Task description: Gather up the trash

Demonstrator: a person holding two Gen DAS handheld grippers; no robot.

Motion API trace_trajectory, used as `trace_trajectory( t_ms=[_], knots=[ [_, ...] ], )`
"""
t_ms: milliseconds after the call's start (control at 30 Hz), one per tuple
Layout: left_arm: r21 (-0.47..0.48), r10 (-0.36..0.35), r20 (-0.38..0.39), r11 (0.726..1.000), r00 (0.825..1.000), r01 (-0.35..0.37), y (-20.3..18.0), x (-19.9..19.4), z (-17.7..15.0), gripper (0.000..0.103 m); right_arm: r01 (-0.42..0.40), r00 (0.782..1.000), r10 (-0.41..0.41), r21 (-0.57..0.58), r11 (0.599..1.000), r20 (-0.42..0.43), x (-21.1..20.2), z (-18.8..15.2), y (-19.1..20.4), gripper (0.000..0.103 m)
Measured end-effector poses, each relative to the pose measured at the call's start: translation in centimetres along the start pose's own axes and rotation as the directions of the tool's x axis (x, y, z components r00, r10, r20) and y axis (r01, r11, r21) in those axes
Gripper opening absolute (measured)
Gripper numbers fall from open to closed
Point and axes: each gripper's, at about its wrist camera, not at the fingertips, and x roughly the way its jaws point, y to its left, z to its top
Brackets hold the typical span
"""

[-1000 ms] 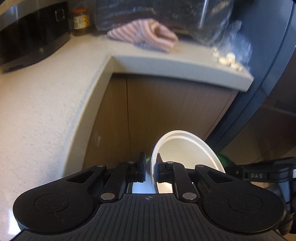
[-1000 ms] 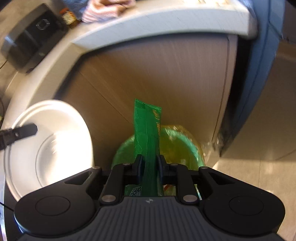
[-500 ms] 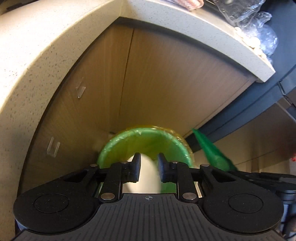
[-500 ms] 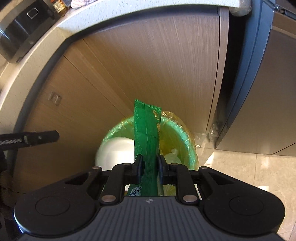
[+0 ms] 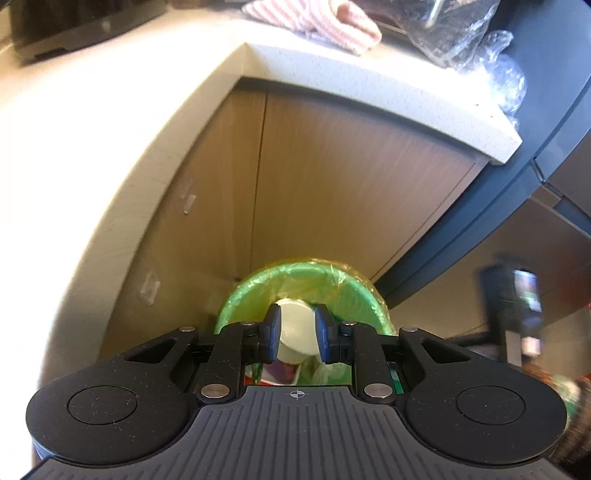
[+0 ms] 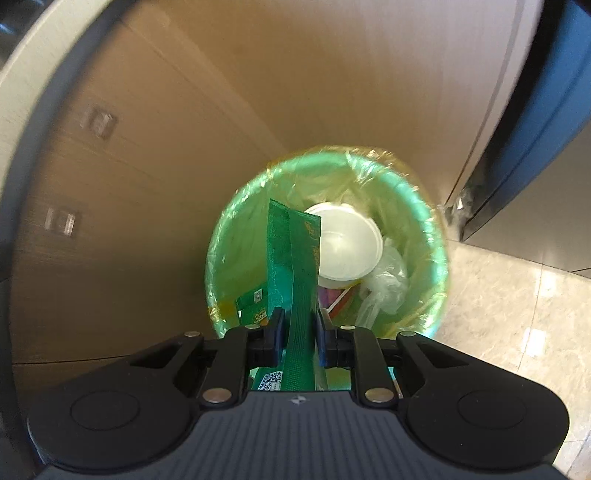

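Observation:
A green trash bin (image 6: 424,206) with a yellowish plastic liner stands on the floor against the wooden cabinet; it also shows in the left wrist view (image 5: 354,284). A white paper plate (image 6: 347,243) lies inside it on other trash, and it shows in the left wrist view (image 5: 295,328). My left gripper (image 5: 295,338) is open and empty above the bin. My right gripper (image 6: 298,338) is shut on a long green wrapper (image 6: 295,258) and holds it upright over the bin.
A beige counter (image 5: 110,129) wraps around above the brown cabinet doors (image 5: 332,177). A striped cloth (image 5: 317,18) and clear plastic bags (image 5: 480,44) lie on the counter. A dark blue appliance edge (image 6: 535,129) stands right of the bin on a tiled floor (image 6: 517,295).
My left gripper has let go of the white plate, which now lies in the bin, and has tilted back up. My right gripper has moved down closer over the bin with the wrapper.

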Motion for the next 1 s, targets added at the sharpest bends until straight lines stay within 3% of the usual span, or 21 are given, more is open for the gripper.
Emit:
trace_trajectory(
  t_ms=[133,200,233,367,467,533,633,733,800,900,933,1000],
  knots=[
    [-0.039,0.018,0.05,0.999,0.999,-0.016,0.4,-2.2,-0.7,0.023,0.027,0.999,-0.028,-0.037,0.999,-0.036,2.7,1.4,0.6,0.021],
    [-0.078,0.022,0.084,0.997,0.996,-0.016,0.8,-3.3,-1.1,0.023,0.041,0.997,-0.043,-0.035,0.999,-0.059,3.6,1.6,0.6,0.038],
    [-0.101,0.024,0.102,0.995,0.994,-0.014,1.1,-3.8,-1.3,0.023,0.038,0.998,-0.04,-0.029,0.999,-0.056,3.6,1.9,0.6,0.04],
    [-0.189,0.041,0.19,0.982,0.981,-0.004,2.2,-6.2,-2.4,0.023,0.022,1.0,-0.021,-0.054,0.998,0.008,0.8,2.0,0.9,0.04],
    [-0.271,0.091,0.273,0.962,0.958,-0.014,3.1,-8.7,-3.8,0.023,0.015,0.995,0.0,-0.146,0.989,0.102,-3.1,1.9,2.6,0.04],
    [-0.326,0.157,0.336,0.945,0.929,-0.041,3.7,-10.8,-4.8,0.023,0.005,0.982,0.04,-0.241,0.971,0.184,-6.4,1.7,4.9,0.04],
    [-0.393,0.286,0.421,0.913,0.861,-0.11,4.3,-14.3,-6.0,0.023,-0.013,0.942,0.149,-0.412,0.911,0.301,-11.3,0.8,9.5,0.042],
    [-0.452,0.415,0.473,0.871,0.777,-0.19,4.1,-17.1,-6.7,0.023,-0.053,0.877,0.313,-0.574,0.817,0.365,-15.9,-1.1,14.3,0.057],
    [-0.487,0.477,0.481,0.843,0.736,-0.228,4.1,-18.5,-7.2,0.023,-0.079,0.828,0.416,-0.656,0.75,0.376,-18.5,-2.8,17.1,0.068],
    [-0.516,0.523,0.477,0.817,0.706,-0.257,3.9,-19.8,-7.8,0.023,-0.11,0.766,0.531,-0.74,0.663,0.363,-21.0,-4.9,20.1,0.086],
    [-0.524,0.54,0.468,0.807,0.7,-0.273,3.8,-20.2,-8.1,0.022,-0.11,0.754,0.552,-0.758,0.643,0.358,-21.5,-5.6,20.9,0.088],
    [-0.536,0.568,0.451,0.789,0.689,-0.3,3.6,-20.7,-8.9,0.015,-0.098,0.754,0.562,-0.787,0.609,0.34,-21.9,-6.6,22.4,0.089]
  ],
)
